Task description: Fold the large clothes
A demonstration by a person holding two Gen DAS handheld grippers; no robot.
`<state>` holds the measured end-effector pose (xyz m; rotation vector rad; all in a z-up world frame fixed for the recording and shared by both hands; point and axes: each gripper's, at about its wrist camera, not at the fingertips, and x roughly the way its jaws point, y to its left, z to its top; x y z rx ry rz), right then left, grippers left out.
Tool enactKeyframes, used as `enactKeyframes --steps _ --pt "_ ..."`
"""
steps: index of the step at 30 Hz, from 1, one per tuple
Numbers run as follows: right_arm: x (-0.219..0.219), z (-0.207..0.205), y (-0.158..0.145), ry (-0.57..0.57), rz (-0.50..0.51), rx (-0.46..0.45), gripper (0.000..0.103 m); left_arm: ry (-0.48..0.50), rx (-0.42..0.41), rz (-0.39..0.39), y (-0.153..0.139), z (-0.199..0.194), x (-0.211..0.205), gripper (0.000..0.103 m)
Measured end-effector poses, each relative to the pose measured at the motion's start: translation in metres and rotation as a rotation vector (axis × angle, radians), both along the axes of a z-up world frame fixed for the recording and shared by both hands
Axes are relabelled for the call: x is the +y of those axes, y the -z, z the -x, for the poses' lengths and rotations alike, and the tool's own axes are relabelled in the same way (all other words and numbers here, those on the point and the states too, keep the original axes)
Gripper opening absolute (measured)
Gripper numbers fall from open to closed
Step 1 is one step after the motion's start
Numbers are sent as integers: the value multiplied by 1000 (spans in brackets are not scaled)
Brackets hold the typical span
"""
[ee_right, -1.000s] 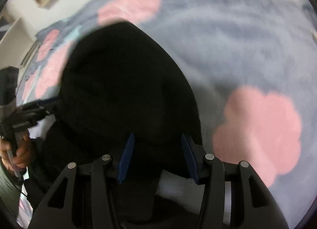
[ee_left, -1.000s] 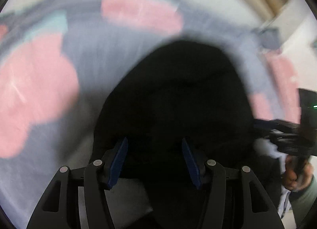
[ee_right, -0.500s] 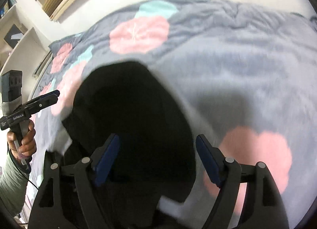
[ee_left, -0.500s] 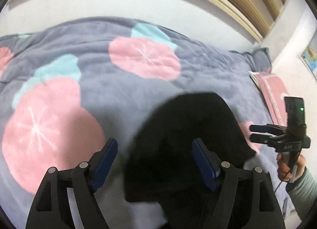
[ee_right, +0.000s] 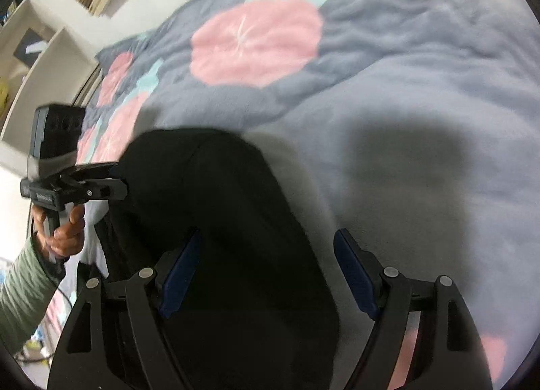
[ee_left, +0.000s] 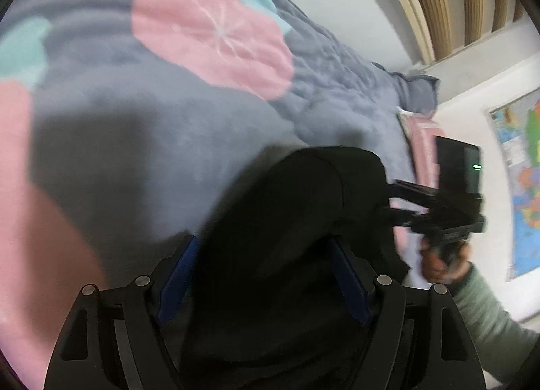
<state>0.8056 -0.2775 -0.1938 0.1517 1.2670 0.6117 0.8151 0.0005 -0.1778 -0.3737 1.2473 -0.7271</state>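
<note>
A black garment (ee_left: 297, 221) lies folded on a grey bedspread (ee_left: 135, 127) with pink flowers. It also shows in the right wrist view (ee_right: 216, 207). My left gripper (ee_left: 263, 278) is open, its blue pads apart over the near part of the garment, holding nothing. My right gripper (ee_right: 266, 275) is open too, its pads spread above the garment's near right edge. The right gripper appears in the left wrist view (ee_left: 438, 207) at the garment's right side. The left gripper appears in the right wrist view (ee_right: 74, 184) at the garment's left side.
The bedspread (ee_right: 405, 120) fills most of both views. A wall map (ee_left: 519, 180) hangs at the right. White shelves (ee_right: 37, 62) stand at the left. A pink pillow (ee_left: 422, 140) lies near the bed's far right corner.
Both grippers opened about half a second ago and let go of the black garment, which now lies on the bed. Both have since drawn back and turned slightly.
</note>
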Motion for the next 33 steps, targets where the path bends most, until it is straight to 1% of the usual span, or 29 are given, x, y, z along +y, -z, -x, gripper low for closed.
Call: enactKeyframes --steps 1,2,3,4,5,6,7,8,10,12,14,17,19,22,23,25,28,30,31,32,33 --pt "6 0 7 -16 10 21 81 -11 -1 -26 4 -1 -3 77" --pt "11 0 12 -30 12 31 68 -26 -18 -59 4 0 -7 57" --pt "17 4 14 -50 7 25 51 -26 -28 -69 4 1 -9 45" --pt "20 9 10 -64 -2 15 48 -21 -45 -81 2 7 -12 33" --pt "22 16 4 -68 4 -12 37 -19 -66 -93 -1 12 -12 23" --pt "24 25 -6 -77 6 -44 30 -10 -95 -107 -6 18 -14 20" --pt "24 34 -16 -81 0 -65 26 0 -123 -119 -15 27 -14 16" --pt "23 42 -25 -83 -7 -78 24 8 -167 -127 -31 40 -13 15" --pt "23 67 -52 -87 -12 -130 22 20 -218 -112 -57 61 -9 14" --pt "26 97 -81 -91 -12 -183 22 30 -282 -104 -90 90 -6 14" --pt "28 130 -110 -92 -3 -241 21 44 -354 -125 -125 129 -7 14" --pt "32 188 -152 -98 30 -323 21 58 -426 -165 -160 179 -7 14" --pt "34 220 -170 -99 38 -352 21 66 -474 -197 -182 219 -7 14" --pt "35 278 -195 -101 61 -396 21 77 -512 -217 -202 269 -5 14" --pt "34 298 -201 -101 72 -409 21 83 -523 -222 -208 292 -6 14" --pt "37 341 -209 -102 93 -427 20 94 -536 -246 -214 326 -8 14" --pt "42 393 -209 -97 106 -418 21 121 -521 -274 -207 377 -9 14" --pt "46 431 -202 -87 130 -422 20 128 -496 -288 -199 405 -9 14" --pt "47 445 -197 -78 138 -419 21 128 -484 -306 -192 421 -8 16" --pt "48 460 -189 -71 149 -409 22 122 -470 -339 -182 436 -8 18" --pt "50 472 -177 -60 160 -383 28 114 -450 -371 -169 448 -8 18"
